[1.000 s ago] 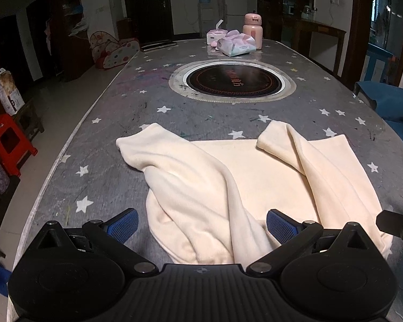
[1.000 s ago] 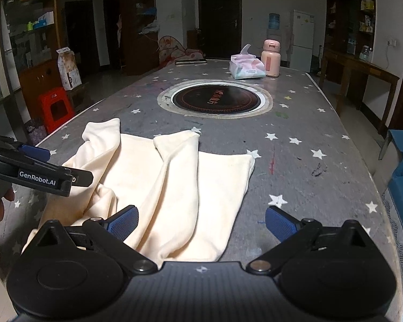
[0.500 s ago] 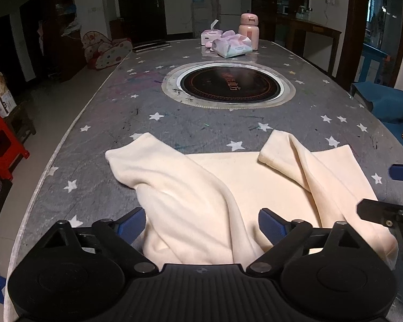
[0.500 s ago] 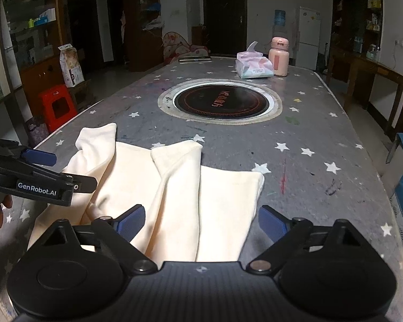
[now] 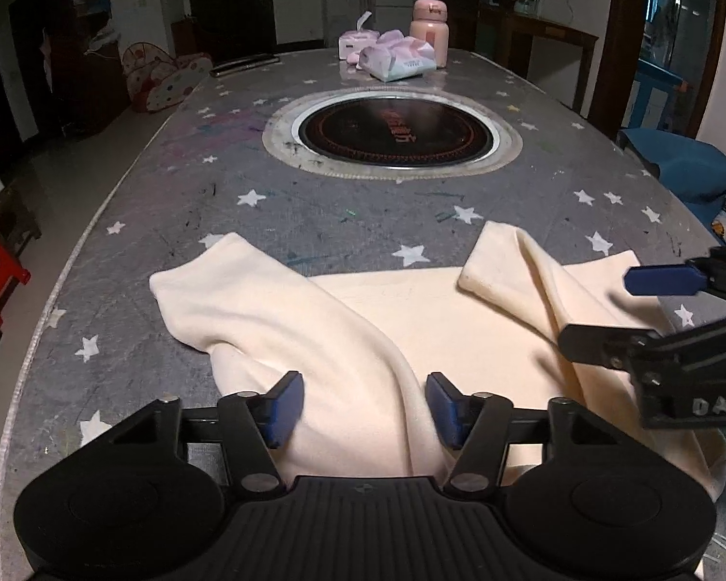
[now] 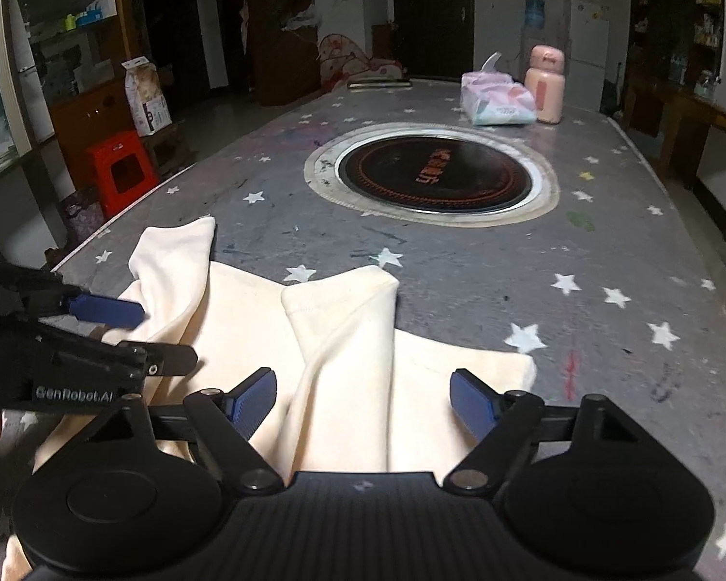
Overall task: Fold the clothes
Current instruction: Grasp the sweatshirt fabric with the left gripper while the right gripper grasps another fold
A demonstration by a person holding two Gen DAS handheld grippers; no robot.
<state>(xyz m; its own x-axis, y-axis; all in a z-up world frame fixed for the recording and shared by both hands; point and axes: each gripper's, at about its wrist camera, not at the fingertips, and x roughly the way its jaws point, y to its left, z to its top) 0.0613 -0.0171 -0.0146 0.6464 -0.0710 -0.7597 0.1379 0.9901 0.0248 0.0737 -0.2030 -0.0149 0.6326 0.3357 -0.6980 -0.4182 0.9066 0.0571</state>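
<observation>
At the near edge of the worktop (image 5: 179, 184), both claws have dropped in over the cream garment (image 5: 411, 319). Left claw (image 5: 363, 409) is closing around its near-left sleeve fold, right claw (image 6: 363, 399) is closing astride the near-right fold, neither pinching yet — the fold's next lift looks imminent.

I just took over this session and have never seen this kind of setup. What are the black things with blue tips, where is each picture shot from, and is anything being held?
There is no robot arm: a person holds a two-finger gripper in each hand, each with a camera looking along its fingers. One picture looks out from the left gripper, the other from the right gripper; each also shows the other gripper at its edge. The blue tips are the finger pads. On the grey star-printed table lies a cream garment, both sleeves folded inward. Farther back are a round inset cooktop, tissue packs and a pink bottle. Both pairs of jaws are closing with cloth between them, but the pads do not press it yet.
</observation>
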